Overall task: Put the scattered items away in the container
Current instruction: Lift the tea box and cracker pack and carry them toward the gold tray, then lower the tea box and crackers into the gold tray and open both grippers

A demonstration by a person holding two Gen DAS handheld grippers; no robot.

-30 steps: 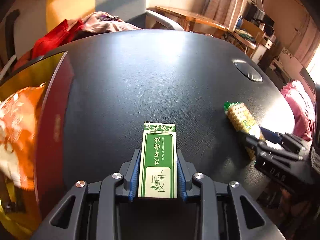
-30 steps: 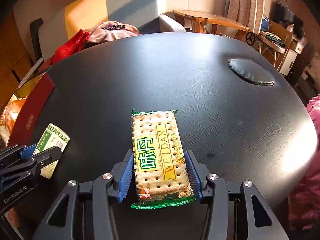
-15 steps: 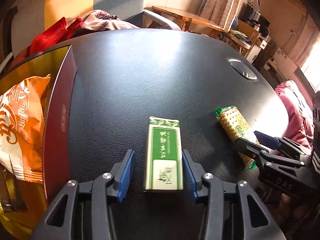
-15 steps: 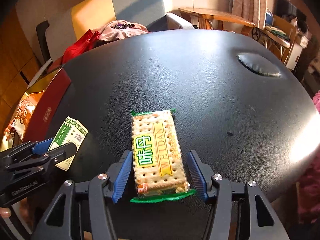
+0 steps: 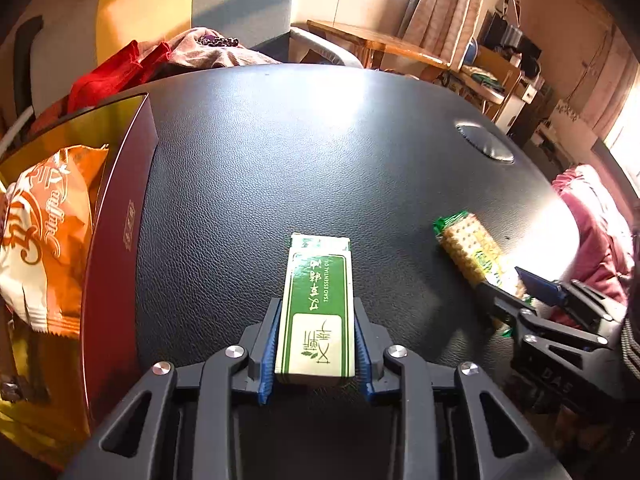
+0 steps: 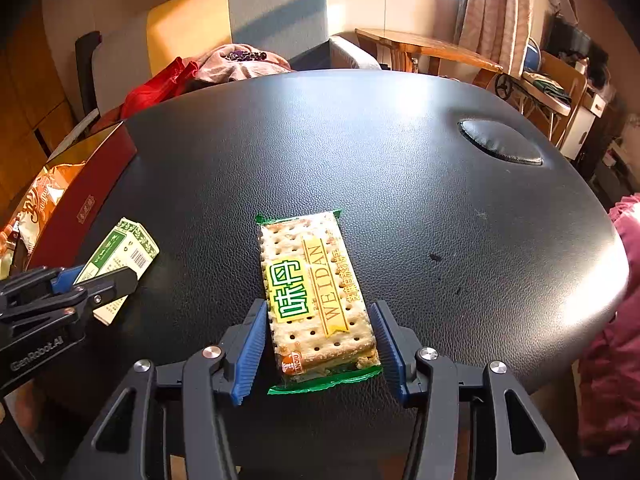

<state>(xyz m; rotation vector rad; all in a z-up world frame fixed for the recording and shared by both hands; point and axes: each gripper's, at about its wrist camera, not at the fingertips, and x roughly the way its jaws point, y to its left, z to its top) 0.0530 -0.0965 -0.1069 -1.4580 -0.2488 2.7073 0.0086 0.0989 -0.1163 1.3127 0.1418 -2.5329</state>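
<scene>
A green and white essential-oil box (image 5: 317,312) lies on the black table, held between the blue pads of my left gripper (image 5: 316,344), which is shut on it. It also shows in the right wrist view (image 6: 120,260). A cracker packet (image 6: 316,296) in a green wrapper lies on the table between the fingers of my right gripper (image 6: 320,344), which is open with a gap on each side. The packet also shows in the left wrist view (image 5: 476,252). A dark red open box (image 5: 116,248) stands at the table's left edge, to the left of the left gripper.
An orange snack bag (image 5: 44,228) lies inside the red box. A round padded dimple (image 6: 500,146) sits at the table's far right. Beyond the table are a sofa with red and pink clothes (image 6: 192,76) and a wooden side table (image 6: 428,46).
My left gripper opened around the oil box half a second ago and has shut on it again. My right gripper has opened and let go of the cracker packet, which now rests on the table.
</scene>
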